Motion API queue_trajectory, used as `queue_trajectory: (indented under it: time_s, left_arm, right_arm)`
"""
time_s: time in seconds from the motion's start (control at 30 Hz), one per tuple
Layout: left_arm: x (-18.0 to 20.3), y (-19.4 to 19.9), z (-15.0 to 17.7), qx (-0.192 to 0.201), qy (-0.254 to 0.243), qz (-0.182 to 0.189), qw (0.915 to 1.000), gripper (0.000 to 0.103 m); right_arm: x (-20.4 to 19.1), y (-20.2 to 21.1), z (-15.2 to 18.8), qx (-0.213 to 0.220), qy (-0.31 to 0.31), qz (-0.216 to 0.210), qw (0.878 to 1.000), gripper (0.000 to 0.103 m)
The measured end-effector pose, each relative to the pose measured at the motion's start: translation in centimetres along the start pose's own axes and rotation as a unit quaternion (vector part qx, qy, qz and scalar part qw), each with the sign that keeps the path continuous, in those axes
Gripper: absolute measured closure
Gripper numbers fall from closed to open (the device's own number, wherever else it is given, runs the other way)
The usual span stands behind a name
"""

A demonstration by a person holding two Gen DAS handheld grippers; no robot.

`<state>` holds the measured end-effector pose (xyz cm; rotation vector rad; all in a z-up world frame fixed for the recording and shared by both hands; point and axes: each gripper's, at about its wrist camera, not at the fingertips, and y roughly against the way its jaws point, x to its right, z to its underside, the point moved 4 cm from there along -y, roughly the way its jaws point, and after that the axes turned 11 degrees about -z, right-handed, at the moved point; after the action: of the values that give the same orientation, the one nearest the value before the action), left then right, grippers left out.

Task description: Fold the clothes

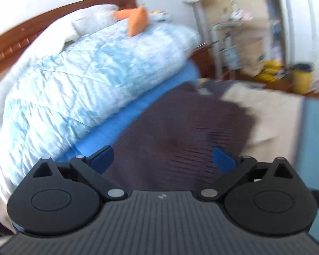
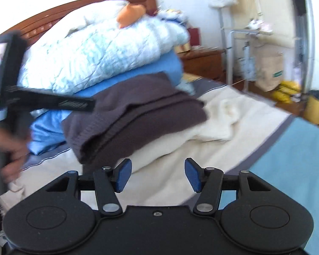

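The brown sweater (image 2: 136, 110) lies folded in layers atop the cream garment (image 2: 212, 114), and both my left gripper (image 1: 161, 159) and right gripper (image 2: 157, 174) hang wide and empty beside it — a careless brush could spill those layers.

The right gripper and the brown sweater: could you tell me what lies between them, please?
In the right wrist view, only cream blanket lies between the open right gripper and the folded brown sweater; no other item sits there.
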<state>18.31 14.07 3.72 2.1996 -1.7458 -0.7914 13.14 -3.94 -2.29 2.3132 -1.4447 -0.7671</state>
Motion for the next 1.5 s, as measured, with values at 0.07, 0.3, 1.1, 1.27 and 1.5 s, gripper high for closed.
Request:
queue_trajectory:
  time_s: [0.07, 0.3, 1.1, 1.27, 1.5]
  left_arm:
    - [0.4, 3.2, 0.4, -0.014, 0.022, 0.029, 0.9992, 0.001]
    - [2.7, 9.7, 4.4, -0.065, 0.101, 0.104, 0.9873, 0.000]
    - [8.2, 13.6, 11.9, -0.024, 0.019, 0.109, 0.9936, 0.000]
    - [9.1, 12.9, 12.7, -0.030, -0.008, 0.087, 0.9958, 0.000]
    - [9.0, 12.4, 12.9, -0.043, -0.005, 0.085, 0.9954, 0.000]
  right_arm:
    - [0.5, 1.7, -0.5, 0.000, -0.025, 0.008, 1.000, 0.041]
    - [0.5, 7.6, 0.2, 0.018, -0.045, 0.016, 0.999, 0.041]
    - [1.8, 15.1, 8.3, 0.040, -0.098, 0.122, 0.987, 0.027]
    - [1.7, 14.2, 9.1, 0.037, -0.101, 0.127, 0.986, 0.027]
    - [1.9, 13.5, 9.4, 0.031, -0.103, 0.137, 0.985, 0.027]
